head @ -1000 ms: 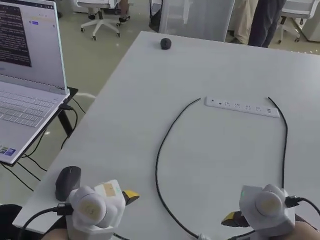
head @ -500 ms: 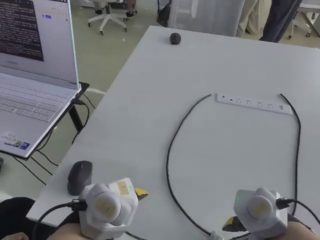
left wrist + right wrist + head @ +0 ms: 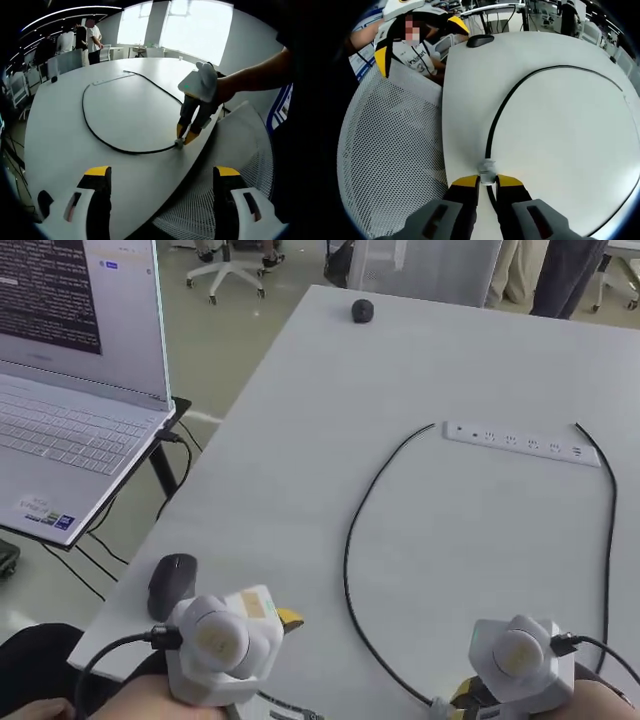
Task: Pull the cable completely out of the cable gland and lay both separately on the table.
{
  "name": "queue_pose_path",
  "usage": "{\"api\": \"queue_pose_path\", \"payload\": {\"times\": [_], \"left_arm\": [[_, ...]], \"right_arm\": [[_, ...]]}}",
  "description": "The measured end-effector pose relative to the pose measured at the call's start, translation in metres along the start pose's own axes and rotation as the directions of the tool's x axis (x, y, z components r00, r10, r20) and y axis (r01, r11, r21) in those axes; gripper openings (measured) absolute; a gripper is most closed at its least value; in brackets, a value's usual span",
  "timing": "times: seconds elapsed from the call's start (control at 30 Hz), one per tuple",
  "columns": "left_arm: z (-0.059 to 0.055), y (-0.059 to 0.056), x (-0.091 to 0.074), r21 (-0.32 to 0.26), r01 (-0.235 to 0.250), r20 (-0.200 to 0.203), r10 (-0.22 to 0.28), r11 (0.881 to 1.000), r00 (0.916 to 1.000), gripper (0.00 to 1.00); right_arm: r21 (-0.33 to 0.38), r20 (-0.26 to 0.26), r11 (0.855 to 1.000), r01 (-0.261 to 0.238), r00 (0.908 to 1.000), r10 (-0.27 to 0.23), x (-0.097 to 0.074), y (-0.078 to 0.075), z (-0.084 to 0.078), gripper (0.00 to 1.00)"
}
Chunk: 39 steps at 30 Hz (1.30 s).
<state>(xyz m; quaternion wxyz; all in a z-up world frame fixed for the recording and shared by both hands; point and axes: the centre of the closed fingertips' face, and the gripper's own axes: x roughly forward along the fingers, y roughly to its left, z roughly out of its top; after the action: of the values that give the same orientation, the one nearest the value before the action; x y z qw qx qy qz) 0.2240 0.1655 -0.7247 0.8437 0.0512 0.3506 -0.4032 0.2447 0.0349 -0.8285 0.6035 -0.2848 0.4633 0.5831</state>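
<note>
A long black cable (image 3: 347, 540) curves across the white table (image 3: 300, 440) and ends in a small whitish cable gland (image 3: 438, 704) at the near edge. My right gripper (image 3: 462, 702) is at that end. In the right gripper view its yellow-tipped jaws (image 3: 487, 184) stand nearly together with the cable (image 3: 520, 87) between them, just behind the gland (image 3: 487, 169). My left gripper (image 3: 285, 622) hovers at the near left edge, and in its own view (image 3: 162, 175) it is open wide and holds nothing. That view faces the right gripper (image 3: 183, 138) and the gland (image 3: 177, 144).
A white power strip (image 3: 522, 443) with its own black cord (image 3: 608, 530) lies at the far right. A dark mouse (image 3: 172, 583) sits by the near left corner, and a small dark round object (image 3: 362, 310) sits far back. An open laptop (image 3: 70, 390) stands left of the table.
The head camera has shifted. My right gripper has come up to the gland end of the cable. The left gripper has hardly moved.
</note>
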Motion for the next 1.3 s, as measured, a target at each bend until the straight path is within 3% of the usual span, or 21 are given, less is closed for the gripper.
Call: {"api": "queue_pose_path", "payload": {"times": [0.5,0.73,0.97,1.3], "left_arm": [[-0.003,-0.005,0.001,-0.003,0.005,-0.017,-0.005,1.0,0.9998,0.82],[0.002,-0.008,0.004,0.008,0.016,-0.02,-0.016,1.0,0.9997,0.81],[0.013,-0.013,0.012,0.027,0.033,-0.016,-0.033,0.999,0.9993,0.8],[0.039,-0.02,0.03,0.081,0.062,-0.001,-0.062,0.995,0.9981,0.79]], "right_arm": [[0.034,0.036,0.999,0.002,0.9994,-0.003,0.0,0.002,0.0,0.07],[0.053,0.051,0.998,-0.015,0.9986,0.012,-0.011,0.003,0.002,0.07],[0.036,0.067,0.999,-0.015,0.9976,0.012,-0.026,0.005,0.007,0.06],[0.01,0.108,1.0,-0.004,0.9941,0.003,-0.057,0.01,0.017,0.06]]}}
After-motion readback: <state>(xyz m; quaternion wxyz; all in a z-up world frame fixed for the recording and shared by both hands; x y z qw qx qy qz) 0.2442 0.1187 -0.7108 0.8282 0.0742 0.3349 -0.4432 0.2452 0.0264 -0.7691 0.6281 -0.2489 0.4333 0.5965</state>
